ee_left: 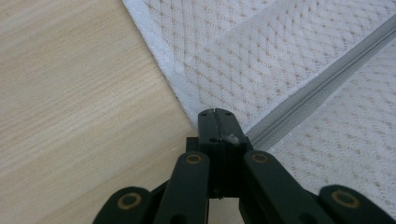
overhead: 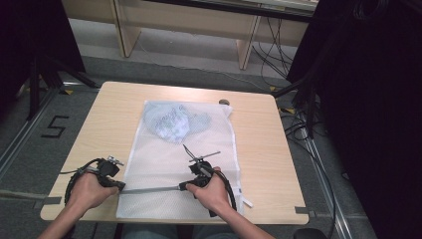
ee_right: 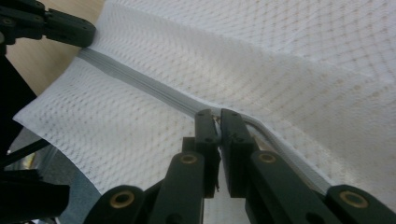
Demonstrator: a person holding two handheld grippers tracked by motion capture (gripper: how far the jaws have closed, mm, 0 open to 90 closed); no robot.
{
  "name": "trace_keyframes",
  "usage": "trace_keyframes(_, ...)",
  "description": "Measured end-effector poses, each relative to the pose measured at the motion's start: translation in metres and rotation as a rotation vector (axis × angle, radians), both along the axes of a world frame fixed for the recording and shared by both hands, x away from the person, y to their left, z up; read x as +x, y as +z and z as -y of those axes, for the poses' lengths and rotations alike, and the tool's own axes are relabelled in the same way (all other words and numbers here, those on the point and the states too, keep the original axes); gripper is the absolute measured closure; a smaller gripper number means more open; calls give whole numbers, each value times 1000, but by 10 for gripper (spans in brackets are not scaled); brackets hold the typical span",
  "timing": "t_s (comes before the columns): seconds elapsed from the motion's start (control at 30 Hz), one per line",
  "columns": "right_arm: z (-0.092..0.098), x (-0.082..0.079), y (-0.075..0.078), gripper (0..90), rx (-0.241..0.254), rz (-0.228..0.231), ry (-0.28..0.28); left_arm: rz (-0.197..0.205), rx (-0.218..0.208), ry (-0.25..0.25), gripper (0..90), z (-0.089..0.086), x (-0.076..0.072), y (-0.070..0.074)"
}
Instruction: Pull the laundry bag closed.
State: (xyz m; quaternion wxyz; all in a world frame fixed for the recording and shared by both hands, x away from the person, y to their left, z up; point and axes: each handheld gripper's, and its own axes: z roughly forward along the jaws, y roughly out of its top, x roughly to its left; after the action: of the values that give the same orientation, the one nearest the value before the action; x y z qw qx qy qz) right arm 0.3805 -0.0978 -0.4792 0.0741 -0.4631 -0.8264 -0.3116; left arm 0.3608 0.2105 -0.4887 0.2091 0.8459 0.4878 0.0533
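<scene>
With the left gripper point(overhead: 117, 186) clamped on the zipper point(overhead: 149, 189) end at the mesh bag's point(overhead: 164, 164) near edge and the right gripper point(overhead: 183, 187) pinching the pull, keep the zipper taut

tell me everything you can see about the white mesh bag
The white mesh bag is a flat rectangular pouch of netted fabric with a diamond weave, lying on the wooden table with a short end at the near edge. A grey zipper crosses its near part. A pale blue patterned cloth shows through at the far end. The left tongs are shut on the zipper's end at the bag's edge; the right tongs are shut on the zipper partway along, lifting the fabric there.
</scene>
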Motion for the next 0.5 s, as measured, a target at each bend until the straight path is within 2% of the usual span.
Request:
trace_keyframes(0.03,0,-1,0,869,6,-15,-7,-1,0,2,900,0,0,0)
trace_keyframes(0.07,0,-2,2,869,-13,-45,-42,-1,0,1,900,0,0,0)
trace_keyframes(0.1,1,-2,2,869,2,-40,-30,-1,1,-1,900,0,0,0)
trace_keyframes(0.13,2,-1,1,869,4,-14,-10,-1,0,0,900,0,0,0)
trace_keyframes(0.17,3,0,0,869,-2,-10,-13,0,2,0,900,0,0,0)
trace_keyframes(0.2,2,-2,2,869,-10,-43,-42,0,1,0,900,0,0,0)
trace_keyframes(0.23,2,-3,2,869,-4,-55,-43,-2,1,1,900,0,0,0)
trace_keyframes(0.37,4,-2,1,869,3,-33,-31,-2,0,1,900,0,0,0)
trace_keyframes(0.4,4,-2,1,869,-7,-50,-51,-2,2,-1,900,0,0,0)
trace_keyframes(0.5,6,-1,1,869,-2,-42,-41,-1,5,-8,900,-1,1,0)
